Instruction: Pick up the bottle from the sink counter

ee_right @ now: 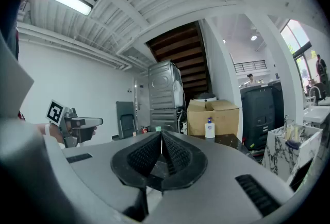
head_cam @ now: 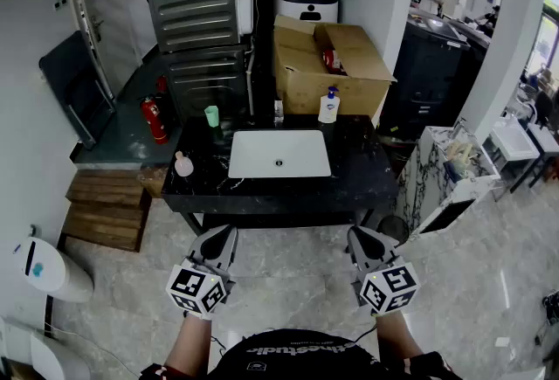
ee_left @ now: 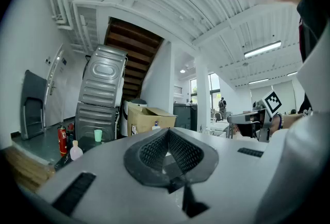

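A white pump bottle (head_cam: 328, 106) with a blue top stands at the back right of the black sink counter (head_cam: 358, 179), just in front of a cardboard box. In the gripper views it is small and far off (ee_left: 155, 125) (ee_right: 209, 128). A small round pale bottle (head_cam: 183, 164) (ee_left: 76, 150) stands at the counter's left edge. Both grippers hover low over the floor, well short of the counter's front edge. My left gripper (head_cam: 224, 235) (ee_left: 167, 131) is shut and holds nothing. My right gripper (head_cam: 360, 235) (ee_right: 161, 134) has its jaws together too, also with nothing in them.
A white basin (head_cam: 279, 153) sits in the counter's middle, a green cup (head_cam: 211, 115) at its back left. Behind the counter are a cardboard box (head_cam: 327, 64) and a grey machine (head_cam: 194, 3). A red fire extinguisher (head_cam: 155, 119) stands left, a marble-pattern cabinet (head_cam: 445, 177) right.
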{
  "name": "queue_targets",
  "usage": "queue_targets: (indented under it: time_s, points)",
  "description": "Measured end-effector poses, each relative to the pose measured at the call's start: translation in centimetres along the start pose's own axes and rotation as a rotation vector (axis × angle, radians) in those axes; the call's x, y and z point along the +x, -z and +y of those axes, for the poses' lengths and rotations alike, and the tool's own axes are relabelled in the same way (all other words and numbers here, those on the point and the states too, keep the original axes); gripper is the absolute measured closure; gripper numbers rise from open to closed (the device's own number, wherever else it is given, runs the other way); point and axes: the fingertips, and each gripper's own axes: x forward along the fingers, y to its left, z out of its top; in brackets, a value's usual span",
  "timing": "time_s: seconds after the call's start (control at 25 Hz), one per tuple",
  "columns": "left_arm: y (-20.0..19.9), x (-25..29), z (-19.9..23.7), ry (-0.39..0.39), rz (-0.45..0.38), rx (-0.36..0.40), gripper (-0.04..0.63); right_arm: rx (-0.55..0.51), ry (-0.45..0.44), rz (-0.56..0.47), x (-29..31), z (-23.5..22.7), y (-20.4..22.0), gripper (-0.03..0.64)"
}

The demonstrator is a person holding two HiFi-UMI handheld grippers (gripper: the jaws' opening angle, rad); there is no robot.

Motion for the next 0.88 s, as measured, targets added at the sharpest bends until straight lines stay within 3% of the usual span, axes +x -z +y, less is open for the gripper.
queue_targets:
  time_s: [0.72, 0.88]
  points:
    - [0.0, -0.3, -1.6, -0.011, 0.006, -0.003, 0.580, -0.008, -0.021, -0.011, -0.9, -0.4, -0.1, 0.577]
    - [0.2, -0.1, -1.8, -0.020, 0.008, -0.010, 0.580, -0.001, -0.059, -0.029, -1.1, -0.2, -0.2, 0.577]
